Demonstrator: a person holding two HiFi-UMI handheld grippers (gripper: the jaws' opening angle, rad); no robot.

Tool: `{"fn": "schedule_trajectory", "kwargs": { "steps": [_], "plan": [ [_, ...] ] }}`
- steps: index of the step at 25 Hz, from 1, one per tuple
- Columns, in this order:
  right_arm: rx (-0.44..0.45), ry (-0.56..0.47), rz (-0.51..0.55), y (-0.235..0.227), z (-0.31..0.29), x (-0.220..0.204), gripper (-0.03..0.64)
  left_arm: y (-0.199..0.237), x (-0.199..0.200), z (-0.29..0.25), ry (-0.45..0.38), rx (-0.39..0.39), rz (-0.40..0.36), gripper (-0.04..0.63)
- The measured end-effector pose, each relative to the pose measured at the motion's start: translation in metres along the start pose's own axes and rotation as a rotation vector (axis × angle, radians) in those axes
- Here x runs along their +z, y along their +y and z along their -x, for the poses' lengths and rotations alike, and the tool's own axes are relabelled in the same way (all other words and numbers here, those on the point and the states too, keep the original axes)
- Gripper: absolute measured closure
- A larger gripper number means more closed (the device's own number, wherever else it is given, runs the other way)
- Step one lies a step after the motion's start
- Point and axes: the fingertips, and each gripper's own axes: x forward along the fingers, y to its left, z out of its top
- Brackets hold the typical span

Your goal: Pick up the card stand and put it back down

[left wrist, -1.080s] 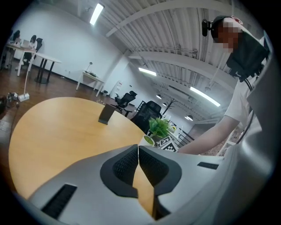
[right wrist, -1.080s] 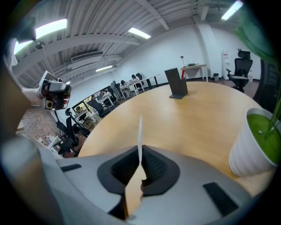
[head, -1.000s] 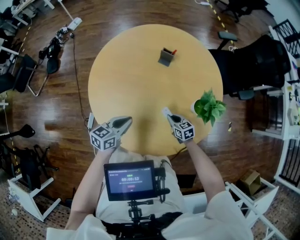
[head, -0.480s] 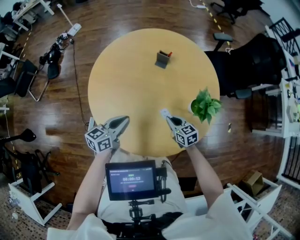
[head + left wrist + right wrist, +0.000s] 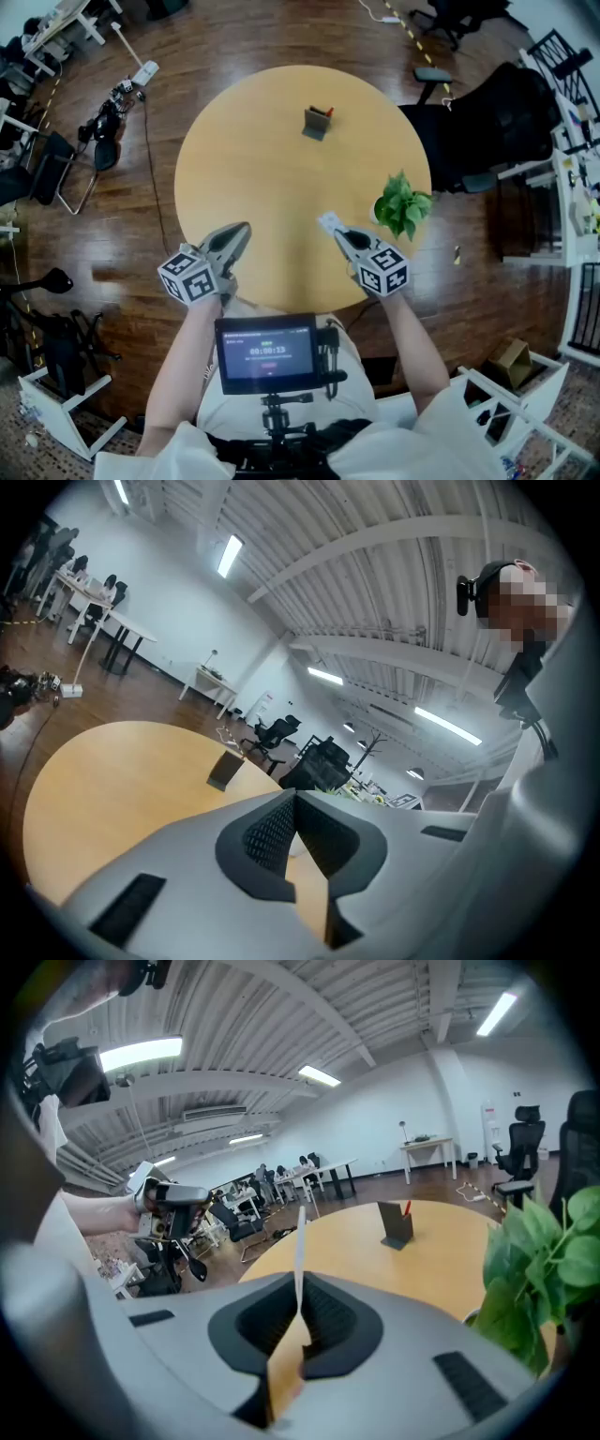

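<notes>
Left tongs (image 5: 239, 232) were closed, pads together with nothing between them, above the near edge of the round yellow wooden table (image 5: 262, 178). Right tongs (image 5: 336, 230) were clamped on a thin white card (image 5: 327, 222), above that same edge. Dark grey card stand (image 5: 317, 122) stood on the table's far side, well apart from both. Green potted plant (image 5: 401, 204) sat at the table's right edge.

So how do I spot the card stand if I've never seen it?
Find the big round wooden table. Near its edge far from the person stands the card stand, small and dark grey with a red bit on top. The only other thing standing there is a leafy green plant at the right edge.
</notes>
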Motion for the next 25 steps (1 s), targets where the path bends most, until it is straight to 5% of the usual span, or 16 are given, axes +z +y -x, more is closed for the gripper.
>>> {"fn": "schedule_trajectory", "kwargs": {
  "steps": [13, 25],
  "plan": [
    [0.009, -0.115, 0.160, 0.043, 0.062, 0.081, 0.594, -0.001, 0.019, 0.015, -0.032, 0.031, -0.126, 0.595],
    [-0.042, -0.219, 0.193, 0.052, 0.118, 0.122, 0.594, -0.003, 0.031, 0.024, -0.013, 0.064, -0.191, 0.595]
  ]
}}
